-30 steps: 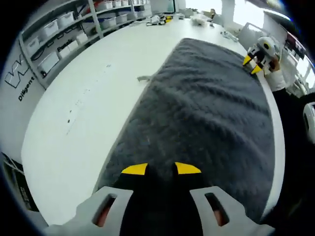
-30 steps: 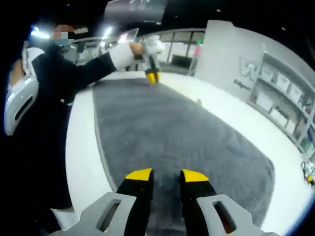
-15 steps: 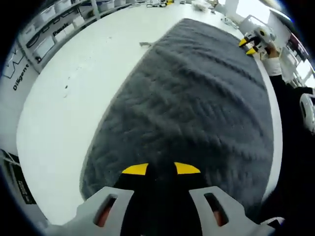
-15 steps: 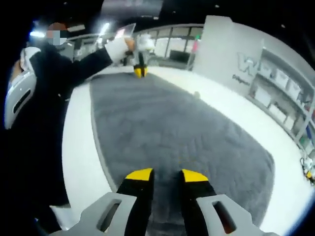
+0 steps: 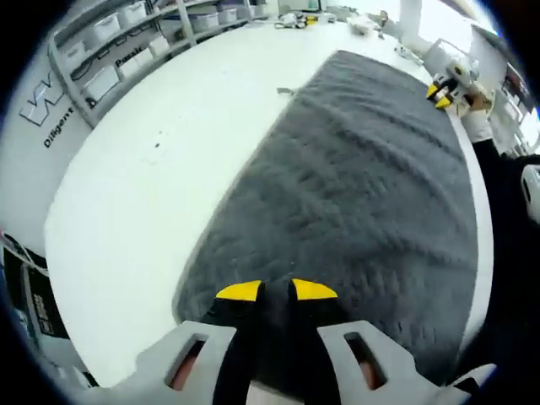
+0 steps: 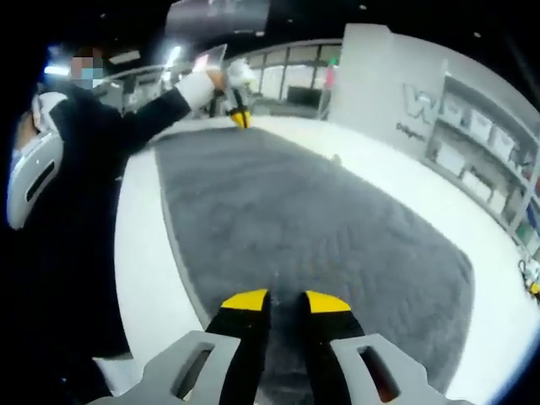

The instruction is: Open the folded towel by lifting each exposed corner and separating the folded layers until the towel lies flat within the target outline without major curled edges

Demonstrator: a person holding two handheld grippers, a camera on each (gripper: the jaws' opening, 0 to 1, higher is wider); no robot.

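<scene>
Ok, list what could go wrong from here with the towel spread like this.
1. The left tongs and right tongs sit at opposite ends of the grey towel; an uneven pull could skew it.
2. Lifting either end could drag the cloth along the white table and bunch it.
3. The towel's near edge runs close to the table edge by the person's sleeve, so a tug that way might slide it off.

We count one grey towel point(image 5: 363, 177) on one white table point(image 5: 160, 186) (spread wide), and two grippers: left point(image 5: 277, 291), right point(image 6: 285, 300).
</scene>
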